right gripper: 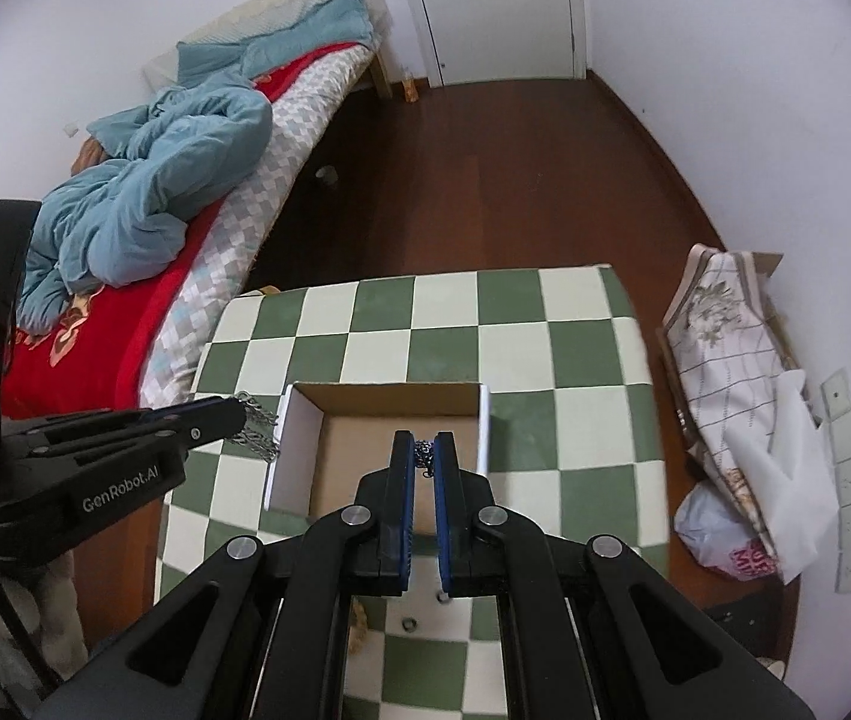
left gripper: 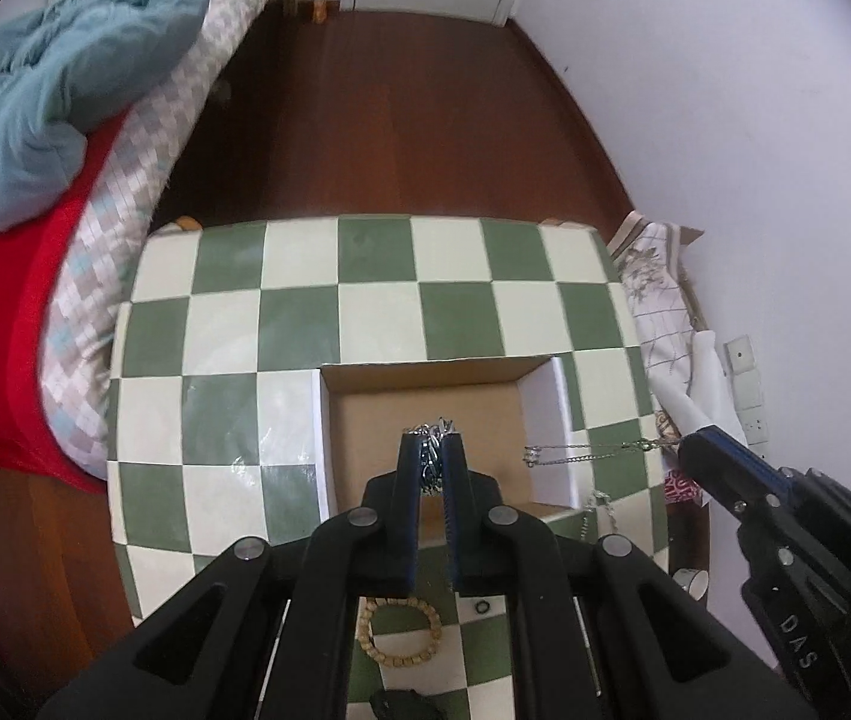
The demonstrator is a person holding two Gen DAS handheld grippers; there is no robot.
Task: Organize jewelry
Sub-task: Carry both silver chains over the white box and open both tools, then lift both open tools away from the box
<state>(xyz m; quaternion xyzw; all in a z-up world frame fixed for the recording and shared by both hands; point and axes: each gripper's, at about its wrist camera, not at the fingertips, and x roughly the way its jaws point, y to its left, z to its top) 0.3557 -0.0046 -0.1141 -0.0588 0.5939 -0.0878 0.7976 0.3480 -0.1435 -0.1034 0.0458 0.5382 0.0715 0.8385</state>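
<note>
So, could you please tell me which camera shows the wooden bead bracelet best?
The left wrist view: the wooden bead bracelet shows as most of a ring on the checkered tablecloth. The right wrist view catches only a blurred sliver behind its gripper.

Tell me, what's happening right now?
Left hand-held gripper shut on chain. Right hand-held gripper shut on necklace. Both over cardboard box. Nothing blocking.

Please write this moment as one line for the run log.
left gripper: shut on chain | right gripper: shut on chain | cardboard box: below

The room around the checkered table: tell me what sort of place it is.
Most likely a home bedroom: a bed with a rumpled blue quilt, a wooden floor and a white door.
</note>
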